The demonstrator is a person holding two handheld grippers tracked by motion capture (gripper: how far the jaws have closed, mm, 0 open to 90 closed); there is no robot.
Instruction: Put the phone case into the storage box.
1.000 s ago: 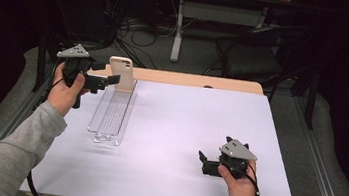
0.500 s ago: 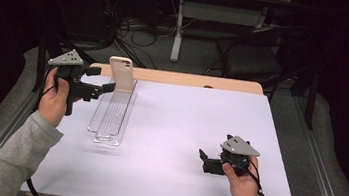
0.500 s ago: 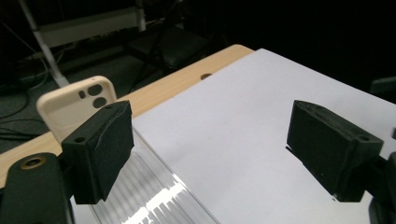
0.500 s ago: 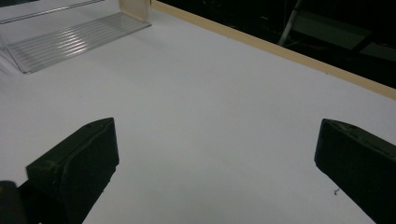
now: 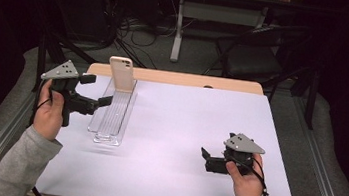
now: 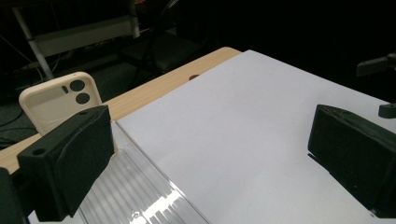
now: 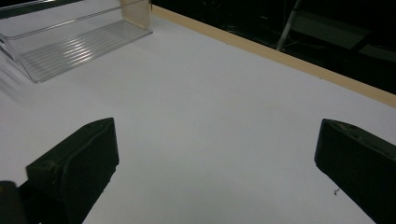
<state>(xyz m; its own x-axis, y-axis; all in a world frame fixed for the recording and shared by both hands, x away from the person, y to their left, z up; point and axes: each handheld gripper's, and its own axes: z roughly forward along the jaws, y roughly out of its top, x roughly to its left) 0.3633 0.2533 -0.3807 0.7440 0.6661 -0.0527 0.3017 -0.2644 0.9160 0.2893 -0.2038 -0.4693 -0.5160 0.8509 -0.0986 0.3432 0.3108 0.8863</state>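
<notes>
A beige phone case [image 5: 121, 74] stands upright at the far end of a clear ribbed tray [image 5: 112, 115] on the white table. My left gripper [image 5: 97, 90] hovers just left of the tray, apart from the case; its jaws have just been opening and nothing is between them. In the left gripper view the case [image 6: 58, 105] rises behind the left jaw, the tray [image 6: 135, 186] lies below, and the gripper [image 6: 210, 126] is open. My right gripper [image 5: 206, 160] is held open above the table's near right part. From the right gripper [image 7: 218, 135], the tray [image 7: 70, 42] lies far off.
A bare wooden strip [image 5: 190, 80] runs along the table's far edge, with a small hole [image 5: 207, 87] in it. Beyond it are a chair [image 5: 252, 62], a desk leg [image 5: 178, 28] and cables on a dark floor. White surface stretches between the tray and my right gripper.
My left gripper has drawn back leftward from the phone case, which stays upright in the tray. Its jaws stand wider now. The right gripper has lifted a little.
</notes>
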